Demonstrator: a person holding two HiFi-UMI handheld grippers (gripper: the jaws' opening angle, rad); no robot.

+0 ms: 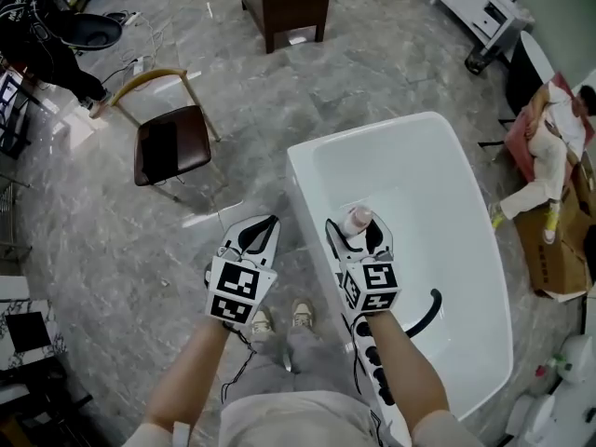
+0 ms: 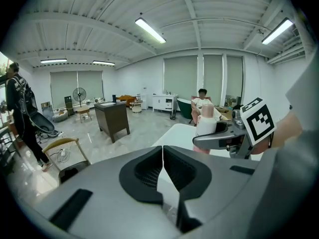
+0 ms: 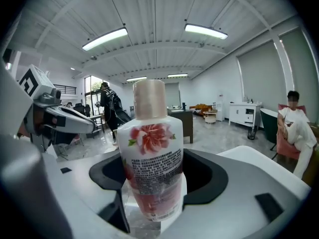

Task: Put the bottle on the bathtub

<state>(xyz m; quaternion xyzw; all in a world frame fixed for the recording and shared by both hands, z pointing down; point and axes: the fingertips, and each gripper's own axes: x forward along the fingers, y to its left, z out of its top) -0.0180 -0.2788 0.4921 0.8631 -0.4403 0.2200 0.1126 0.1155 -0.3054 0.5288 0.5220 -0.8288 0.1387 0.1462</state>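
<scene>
A white bottle (image 3: 152, 153) with a pink flower label and a beige cap stands upright between the jaws of my right gripper (image 3: 154, 185), which is shut on its lower body. In the head view the right gripper (image 1: 359, 234) holds the bottle (image 1: 357, 218) over the near left rim of the white bathtub (image 1: 300, 170). My left gripper (image 1: 264, 223) hangs beside the tub over the floor, shut with nothing in it. The left gripper view shows its own jaw tips (image 2: 162, 148) meeting, and the bottle (image 2: 206, 121) in the right gripper (image 2: 219, 137) off to the right.
A brown chair (image 1: 172, 142) stands on the marble floor to the left, a dark cabinet (image 1: 287, 3) further back. A black hose (image 1: 424, 315) lies in the tub. A seated person (image 1: 549, 156) and a cardboard box (image 1: 559, 245) are at the right. My feet (image 1: 279, 319) are by the tub.
</scene>
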